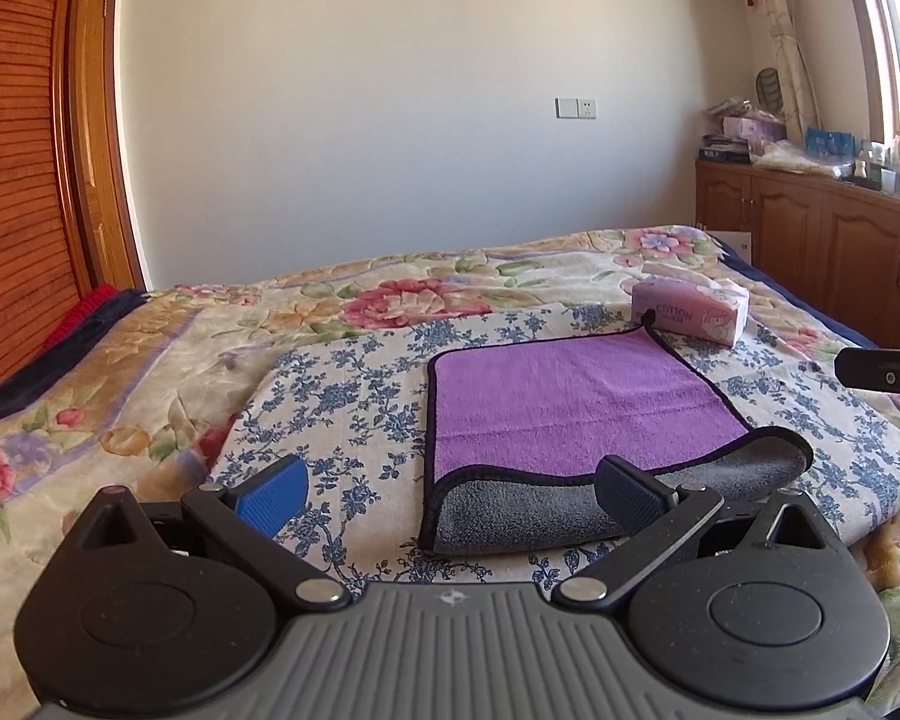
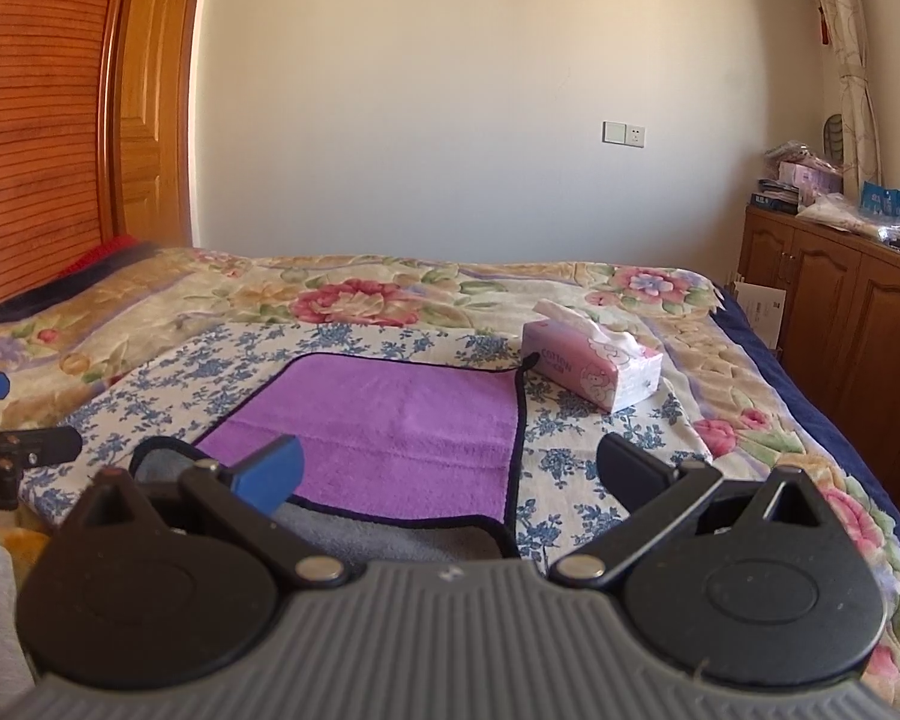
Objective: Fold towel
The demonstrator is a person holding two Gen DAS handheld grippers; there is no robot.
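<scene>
left wrist view
left claw [image 1: 450, 489]: low over the near side of the bed [image 1: 150, 360], aimed forward; fingers spread wide, pinching nothing
fingers: the blue pad [image 1: 273, 495] is over the blue-flowered cloth [image 1: 342, 396], the dark pad [image 1: 627, 489] is in front of the towel's grey flap; contact cannot be told
towel [image 1: 570, 396]: flat on the cloth, purple side up, near edge turned over to show grey
tissue pack [image 1: 690, 309]: just past the towel's far right corner
right claw [image 1: 888, 369]: only a dark part shows at the right edge

right wrist view
right claw [image 2: 450, 471]: low, level, aimed forward; spread wide, empty
towel [image 2: 390, 420]: ahead between the fingers, its grey fold nearest the claw
left claw [image 2: 6, 450]: partly seen at the left edge, beside the cloth
</scene>
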